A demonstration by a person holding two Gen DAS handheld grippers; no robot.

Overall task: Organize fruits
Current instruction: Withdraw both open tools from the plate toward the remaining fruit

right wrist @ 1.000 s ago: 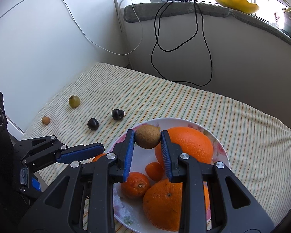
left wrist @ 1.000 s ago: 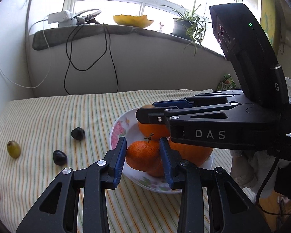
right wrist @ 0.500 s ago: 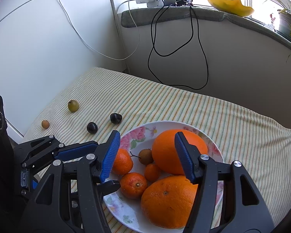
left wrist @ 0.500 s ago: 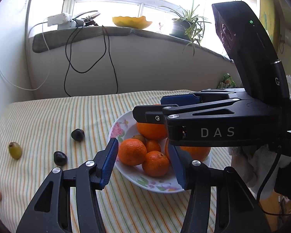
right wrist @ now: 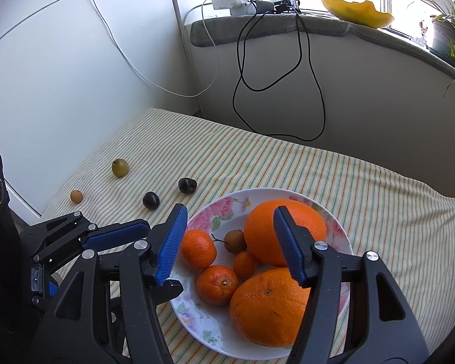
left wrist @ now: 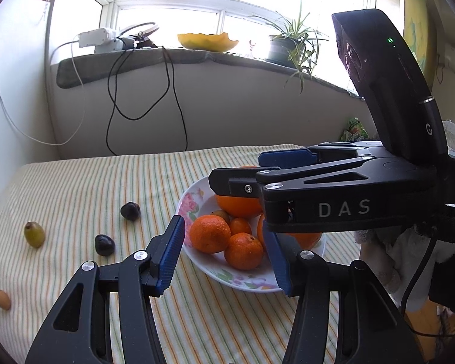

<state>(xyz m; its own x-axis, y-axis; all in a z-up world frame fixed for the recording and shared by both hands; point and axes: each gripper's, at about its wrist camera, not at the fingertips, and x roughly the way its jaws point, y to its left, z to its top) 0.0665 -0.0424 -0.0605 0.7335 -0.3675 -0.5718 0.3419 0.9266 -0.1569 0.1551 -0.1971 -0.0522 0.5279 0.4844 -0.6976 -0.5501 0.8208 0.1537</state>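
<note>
Fruits sit mostly on a floral plate (right wrist: 291,194) directly below and ahead of both grippers. Right gripper (right wrist: 230,242) is spread wide, holding nothing, hovering above the plate; between its blue pads (right wrist: 174,239) lie a small brown fruit (right wrist: 235,241), a tiny orange one (right wrist: 244,264) and two mandarins (right wrist: 198,248), with two big oranges (right wrist: 270,306) under its right finger. Left gripper (left wrist: 224,254) is also spread and empty, low at the plate's near rim, framing the mandarins (left wrist: 210,234). Right gripper body crosses above the plate in the left wrist view. Further out, left of both grippers on the striped cloth (right wrist: 288,157): two dark plums (right wrist: 187,185), a green fruit (right wrist: 120,167), a small tan fruit (right wrist: 76,196), all apart from each other. Beyond: black cables (right wrist: 242,69) hanging from a windowsill (right wrist: 288,25), yellow bowl (right wrist: 358,12), potted plant (left wrist: 283,47).
</note>
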